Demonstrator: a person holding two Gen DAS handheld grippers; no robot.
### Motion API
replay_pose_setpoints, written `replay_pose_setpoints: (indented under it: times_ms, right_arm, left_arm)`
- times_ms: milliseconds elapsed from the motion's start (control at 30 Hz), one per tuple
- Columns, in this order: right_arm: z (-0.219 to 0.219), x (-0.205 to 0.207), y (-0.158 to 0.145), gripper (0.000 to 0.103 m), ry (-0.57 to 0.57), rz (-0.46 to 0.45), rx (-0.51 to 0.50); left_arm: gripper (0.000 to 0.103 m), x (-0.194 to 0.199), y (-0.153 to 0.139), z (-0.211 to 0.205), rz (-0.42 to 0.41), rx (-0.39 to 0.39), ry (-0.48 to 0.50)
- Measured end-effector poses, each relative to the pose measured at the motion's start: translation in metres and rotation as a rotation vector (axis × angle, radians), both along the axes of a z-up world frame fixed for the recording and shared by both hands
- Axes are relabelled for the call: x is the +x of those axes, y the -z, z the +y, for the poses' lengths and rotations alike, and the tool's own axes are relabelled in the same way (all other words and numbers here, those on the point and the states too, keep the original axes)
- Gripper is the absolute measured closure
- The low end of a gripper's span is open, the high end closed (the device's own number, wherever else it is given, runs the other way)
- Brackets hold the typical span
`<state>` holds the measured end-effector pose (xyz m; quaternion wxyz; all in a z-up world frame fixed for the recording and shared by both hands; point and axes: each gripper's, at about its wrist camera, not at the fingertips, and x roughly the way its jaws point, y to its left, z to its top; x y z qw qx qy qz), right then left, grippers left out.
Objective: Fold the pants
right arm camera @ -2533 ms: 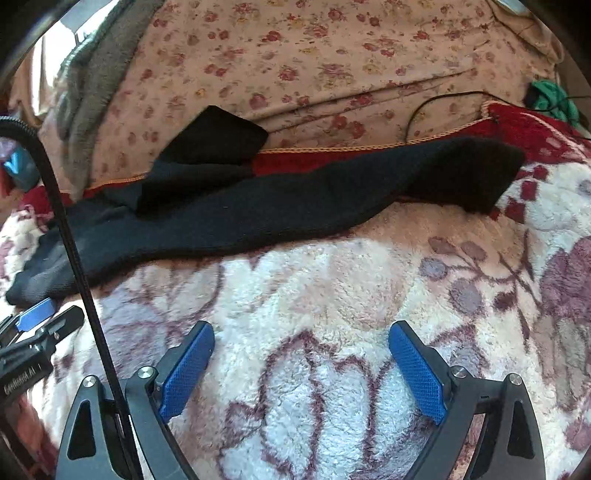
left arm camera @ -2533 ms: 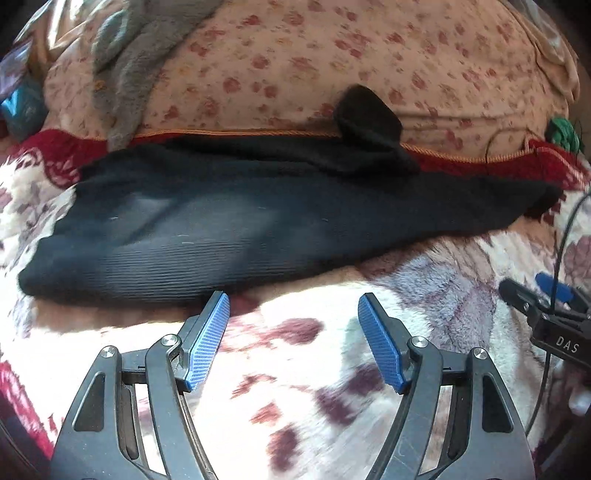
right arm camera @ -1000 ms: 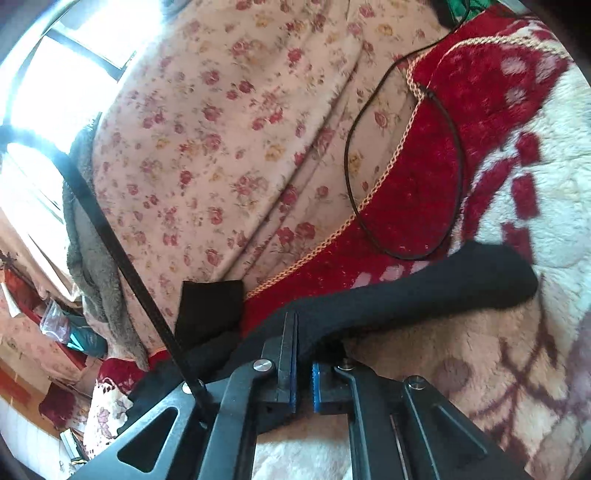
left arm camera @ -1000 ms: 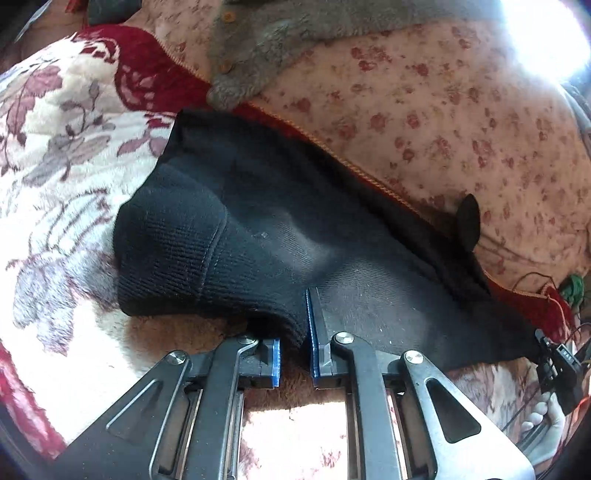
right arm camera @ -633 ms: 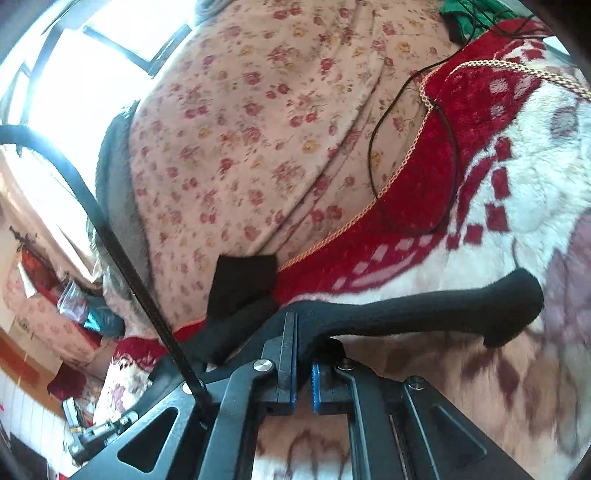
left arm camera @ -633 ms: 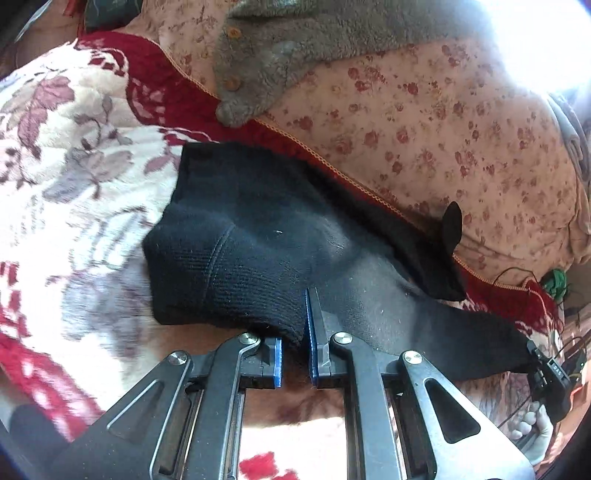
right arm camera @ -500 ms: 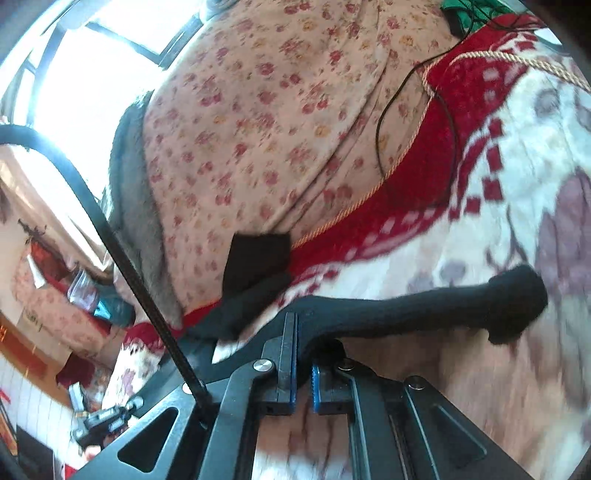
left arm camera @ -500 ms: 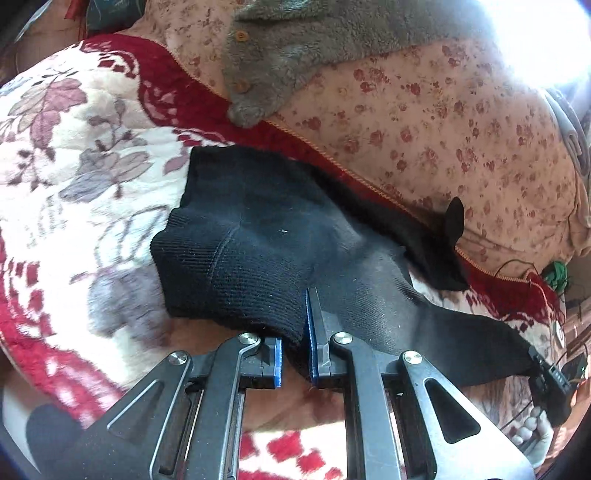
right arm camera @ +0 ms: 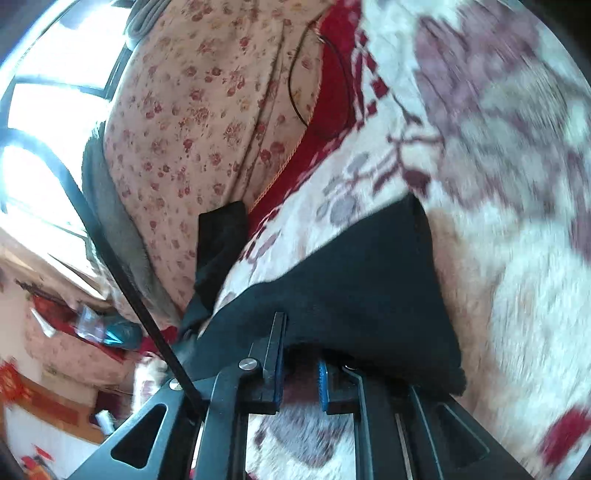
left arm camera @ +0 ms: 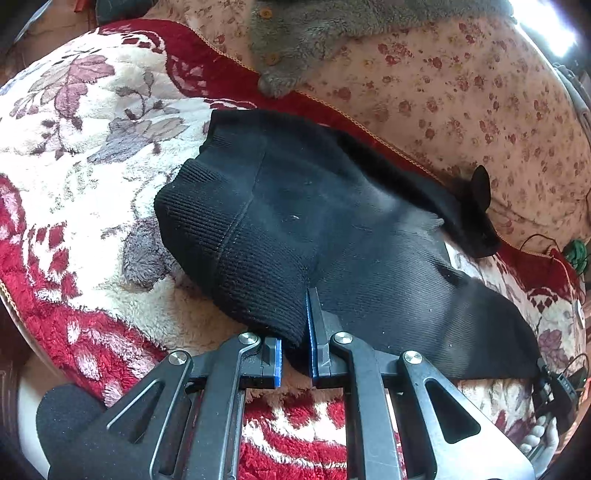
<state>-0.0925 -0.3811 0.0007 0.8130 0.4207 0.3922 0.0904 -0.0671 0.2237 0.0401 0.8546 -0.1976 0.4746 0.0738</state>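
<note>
Fleecy floral blanket (left arm camera: 92, 155) covers the bed, with a rose-print quilt (left arm camera: 461, 85) heaped along the back and a grey fuzzy garment (left arm camera: 314, 33) draped over it. Black knit pants (left arm camera: 332, 229) lie across the blanket, waistband end near the left side.

So what changed: a couple of seconds back both tools were hovering wide open over the flat pants. Now the left hand-held gripper (left arm camera: 295, 354) is pinched tight on the ribbed waistband edge, and the fabric there has bunched and lifted compared with a second ago. The right hand-held gripper (right arm camera: 300, 380) had its pads squeezed on the leg cuff half a second ago; now the cuff (right arm camera: 388, 295) is draped over the fingertips and there's a visible gap between the blue pads. That view is blurry, so I honestly can't say if it still has cloth pinched or has let go.

My read: the leg end is being swung toward the waistband for the lengthwise fold, and it's mid-carry, not laid down yet.
</note>
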Motion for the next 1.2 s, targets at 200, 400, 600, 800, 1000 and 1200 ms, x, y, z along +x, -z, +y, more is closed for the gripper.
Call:
replay_pose_setpoints:
  times_ms: [200,400,600,800,1000,1200]
  right_arm:
    - [0.000,0.005,-0.025,0.097,-0.012,-0.083,-0.142]
    - [-0.012,0.002,-0.033,0.097,0.000,-0.039,-0.248]
    - [-0.045,-0.009,-0.015,0.084,0.115,0.026,-0.145]
    - [-0.063,-0.008,-0.017,0.084,0.150,0.107,-0.269]
    - [-0.056,-0.015,-0.051,0.084,0.170,0.064,-0.398]
    - [-0.019,0.007,-0.083,0.077,0.060,-0.042,-0.365]
  left_arm:
    - [0.093,-0.004,-0.010,0.005,-0.038,-0.027,0.010]
    - [0.093,-0.005,-0.007,-0.003,-0.024,0.002,0.040]
    - [0.087,-0.013,-0.009,0.002,-0.025,-0.003,0.034]
    - [0.087,-0.022,-0.015,0.002,-0.022,0.029,0.032]
    - [0.087,-0.033,-0.041,-0.011,-0.058,0.121,0.055]
    - [0.086,-0.032,-0.065,-0.015,-0.114,0.133,0.064]
